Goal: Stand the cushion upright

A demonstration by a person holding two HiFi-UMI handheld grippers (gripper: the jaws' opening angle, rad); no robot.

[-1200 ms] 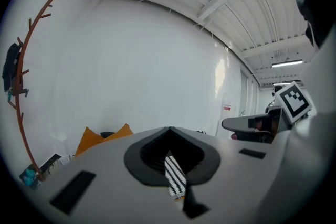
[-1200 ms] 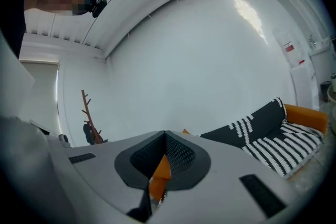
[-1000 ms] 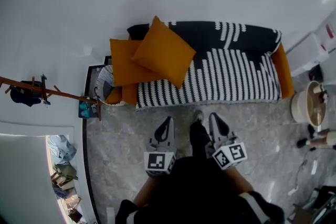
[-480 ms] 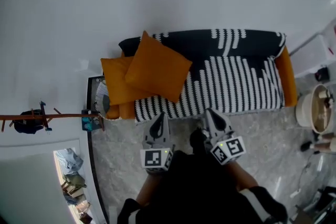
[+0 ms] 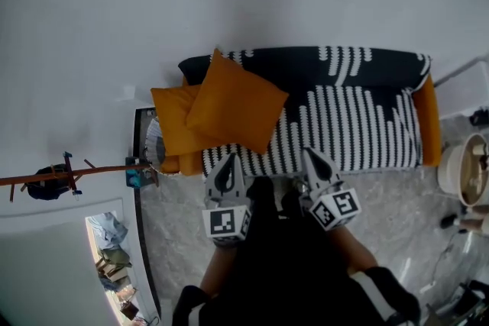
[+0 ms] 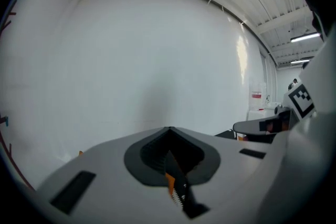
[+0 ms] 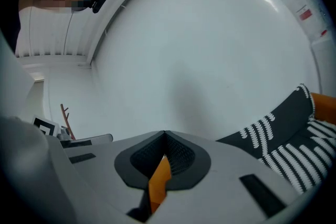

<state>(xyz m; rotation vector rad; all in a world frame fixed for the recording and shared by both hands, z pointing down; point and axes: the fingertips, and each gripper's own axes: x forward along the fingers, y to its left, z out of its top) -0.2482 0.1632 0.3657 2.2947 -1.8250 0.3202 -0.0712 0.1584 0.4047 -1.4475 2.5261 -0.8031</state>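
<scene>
Against the far white wall [image 5: 244, 4] stands the sofa [image 5: 351, 118], covered in a black-and-white striped throw, with orange upholstery showing at its right end. At its left end lies the cushion [image 5: 238, 101], orange and square. It sits slantwise on the seat with one corner pointing toward the backrest, and it overlaps a second orange cushion [image 5: 173, 127] that reaches past the sofa's left edge. From my feed I cannot tell how steeply the top one leans.

Left of the sofa, a wooden coat rack [image 5: 72, 173] reaches across the floor view. Near the right edge sits a round pale tub [image 5: 462, 173] (its contents are too small for me to read).

Both claws hover over the grey marble floor [image 5: 397, 202] at the sofa's near edge, apart from the cushion. The left gripper [image 5: 229, 160] has its jaws pressed together with nothing clamped. Only a thin sliver of orange and stripes shows through the slit below the pads. The right gripper [image 5: 309, 155] is likewise fully closed and empty, with an orange strip visible through its slit and the striped throw off to its right.
</scene>
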